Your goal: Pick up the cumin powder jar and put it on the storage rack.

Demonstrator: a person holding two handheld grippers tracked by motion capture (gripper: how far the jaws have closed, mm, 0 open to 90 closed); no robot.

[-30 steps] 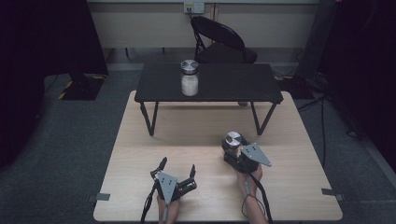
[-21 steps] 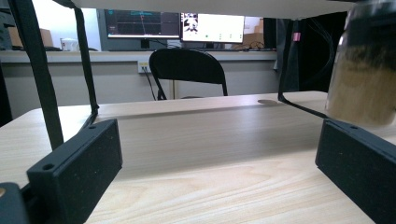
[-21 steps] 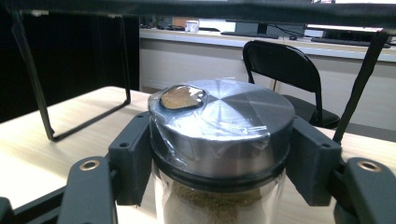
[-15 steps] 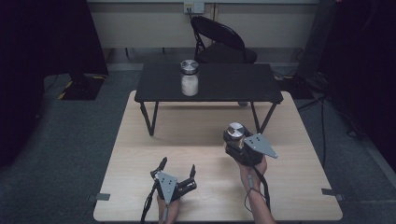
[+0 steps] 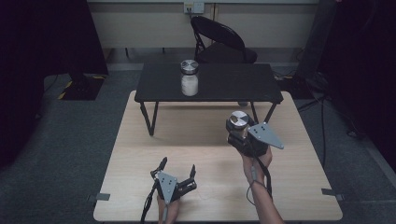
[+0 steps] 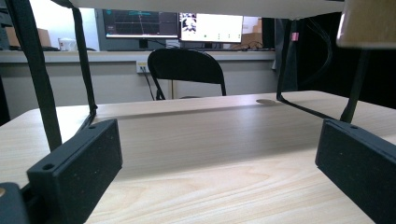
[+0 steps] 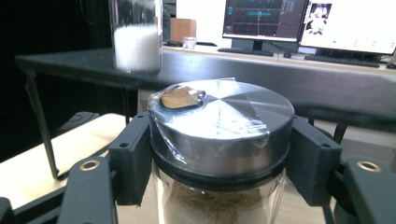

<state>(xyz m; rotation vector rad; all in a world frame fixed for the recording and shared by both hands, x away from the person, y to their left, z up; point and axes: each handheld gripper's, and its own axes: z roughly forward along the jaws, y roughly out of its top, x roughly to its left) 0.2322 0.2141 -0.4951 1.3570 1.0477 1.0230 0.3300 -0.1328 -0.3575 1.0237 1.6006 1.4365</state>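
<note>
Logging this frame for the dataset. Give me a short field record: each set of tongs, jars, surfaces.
right tongs: shut on the brown-filled jar, pads clamped at its metal lid, jar held above the wooden table
left tongs: open, nothing between the pads, low over the wooden table's near edge
white-filled jar: upright on the black raised shelf, metal lid on
brown-filled jar lid: covered with clear film, a brown smear under it
background: folding chair behind the shelf
</note>
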